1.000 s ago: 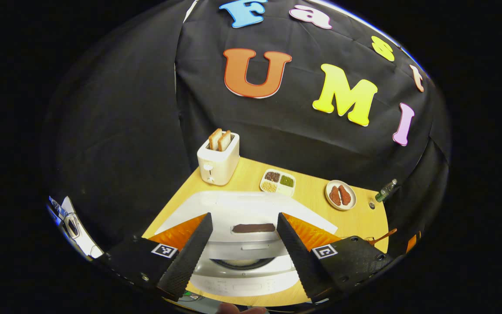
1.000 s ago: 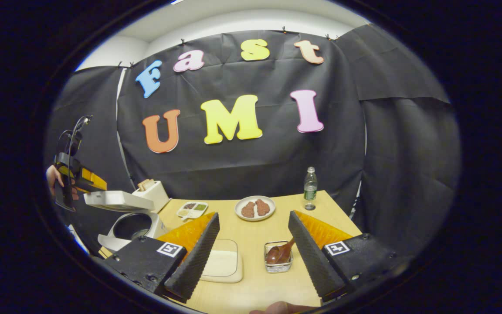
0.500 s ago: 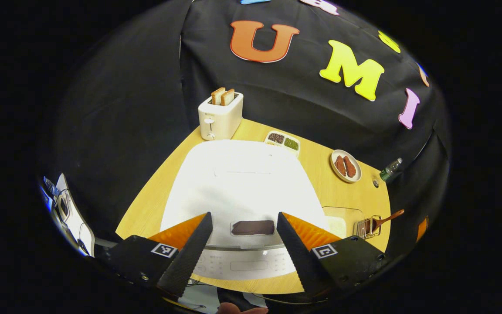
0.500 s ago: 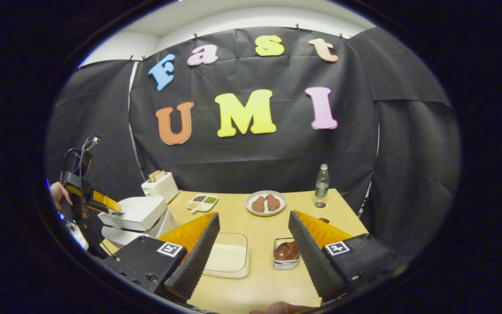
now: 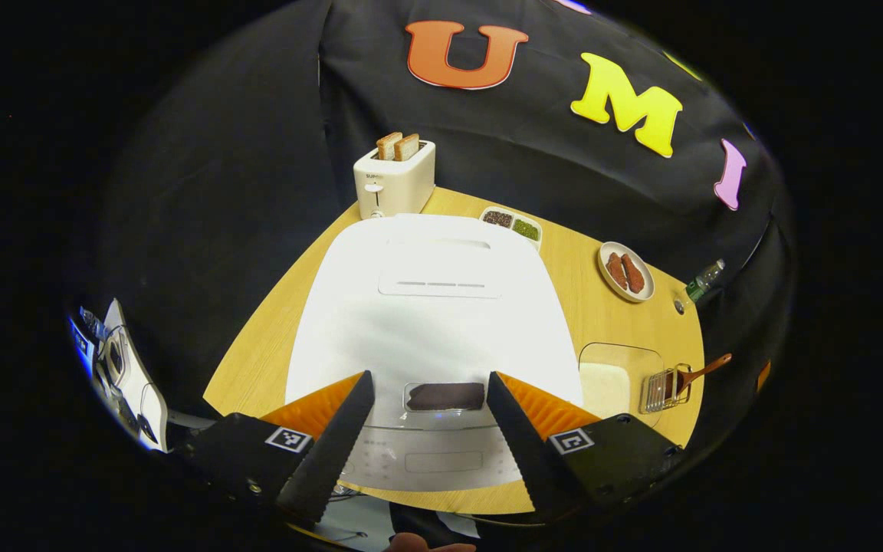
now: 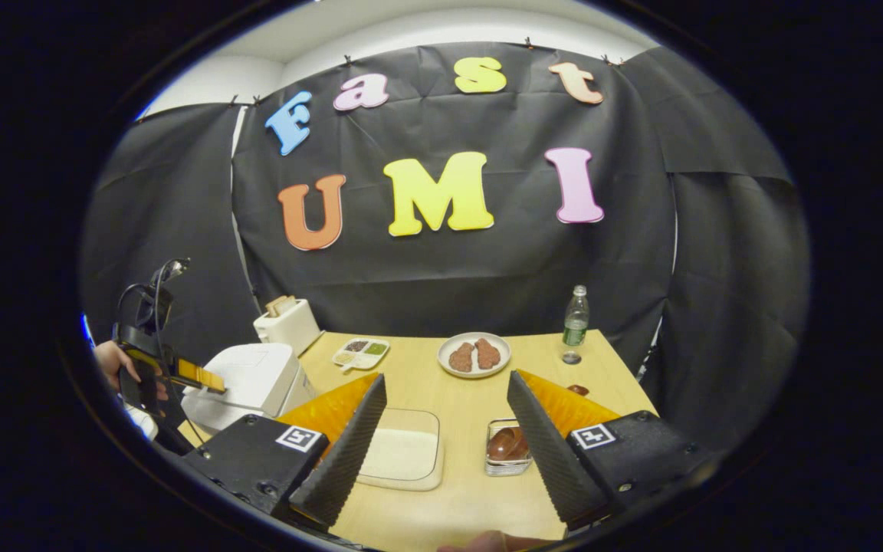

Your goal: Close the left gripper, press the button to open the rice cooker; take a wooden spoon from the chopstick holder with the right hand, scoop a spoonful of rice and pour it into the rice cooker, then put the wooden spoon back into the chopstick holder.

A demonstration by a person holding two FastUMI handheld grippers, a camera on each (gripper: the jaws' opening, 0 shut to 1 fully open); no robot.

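Over the white rice cooker (image 5: 430, 307), in the left gripper view, the left hand-held gripper (image 5: 426, 441) hangs with its fingers wide apart, and the lid is down. Across the table (image 6: 441, 502), in the right gripper view, the right hand-held gripper (image 6: 441, 452) is wide apart too, holding nothing, with the wooden spoon (image 6: 507, 443) in the chopstick holder (image 6: 504, 469) between its fingers, beside the rice dish (image 6: 402, 458).
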